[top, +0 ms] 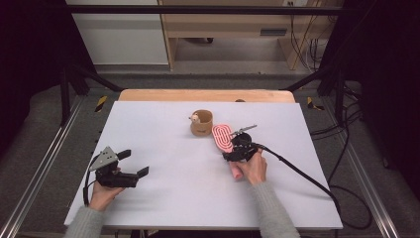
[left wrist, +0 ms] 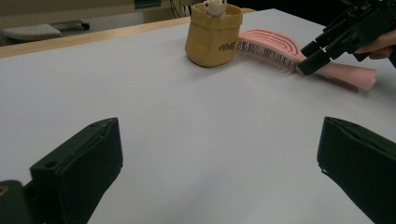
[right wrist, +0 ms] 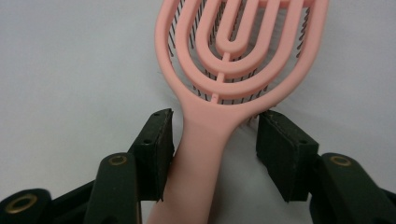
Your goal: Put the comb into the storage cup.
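- Right gripper (right wrist: 212, 154) straddles the neck of the pink vented hairbrush (right wrist: 233, 60), which lies bristles-down beside the tan pouch (top: 201, 123); one pad touches, the other stands clear, so no grip yet. Centre on the handle before closing.
- Left gripper (left wrist: 219, 172) rests wide open, holding nothing.
- White tabletop (top: 163, 163); wooden shelving (top: 223, 25) behind.

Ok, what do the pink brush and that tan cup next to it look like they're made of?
The pink brush looks like moulded plastic with a smooth matte finish: one-piece looped ribs and thin dark bristles beneath. The tan cup seems soft, perhaps fabric or kraft paper: its wall sags and creases, matte, with printed lettering. I can't say which.
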Action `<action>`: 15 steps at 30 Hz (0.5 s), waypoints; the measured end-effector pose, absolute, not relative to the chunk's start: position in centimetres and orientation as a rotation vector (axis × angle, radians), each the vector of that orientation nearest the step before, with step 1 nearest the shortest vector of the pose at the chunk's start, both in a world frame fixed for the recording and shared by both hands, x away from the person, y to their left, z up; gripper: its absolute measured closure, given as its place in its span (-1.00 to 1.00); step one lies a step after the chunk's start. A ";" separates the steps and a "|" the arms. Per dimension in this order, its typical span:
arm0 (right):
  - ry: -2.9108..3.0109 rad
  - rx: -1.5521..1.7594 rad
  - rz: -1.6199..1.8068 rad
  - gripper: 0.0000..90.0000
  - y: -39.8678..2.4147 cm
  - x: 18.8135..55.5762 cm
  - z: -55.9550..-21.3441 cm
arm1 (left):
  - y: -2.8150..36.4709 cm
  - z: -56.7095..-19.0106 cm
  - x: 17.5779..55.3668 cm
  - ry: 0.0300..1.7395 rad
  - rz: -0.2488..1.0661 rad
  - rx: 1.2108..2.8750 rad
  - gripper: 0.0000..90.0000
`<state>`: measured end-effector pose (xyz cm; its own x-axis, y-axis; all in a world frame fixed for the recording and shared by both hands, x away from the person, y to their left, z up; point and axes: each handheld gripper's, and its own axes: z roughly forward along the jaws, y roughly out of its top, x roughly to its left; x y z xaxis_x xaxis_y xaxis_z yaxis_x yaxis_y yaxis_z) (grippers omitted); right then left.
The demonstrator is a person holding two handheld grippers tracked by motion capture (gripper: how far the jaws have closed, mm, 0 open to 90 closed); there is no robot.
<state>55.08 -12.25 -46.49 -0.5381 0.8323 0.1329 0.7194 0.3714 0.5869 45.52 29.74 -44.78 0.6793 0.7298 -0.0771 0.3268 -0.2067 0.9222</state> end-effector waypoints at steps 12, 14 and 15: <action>2.426 1.467 0.849 0.40 -12.5 55.0 -46.1 | 29.7 -44.8 45.5 0.840 0.462 1.803 -1.00; 2.423 1.476 0.840 0.42 -12.5 55.0 -46.1 | 29.7 -44.8 45.5 0.840 0.462 1.804 -1.00; 2.418 1.483 0.833 0.43 -12.4 55.0 -46.1 | 29.7 -44.8 45.5 0.841 0.461 1.803 -1.00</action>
<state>55.03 -12.44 -46.12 -0.4839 0.8655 0.1295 0.7616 0.3436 0.5495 45.53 29.72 -44.79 0.6793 0.7299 -0.0767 0.3273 -0.2078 0.9218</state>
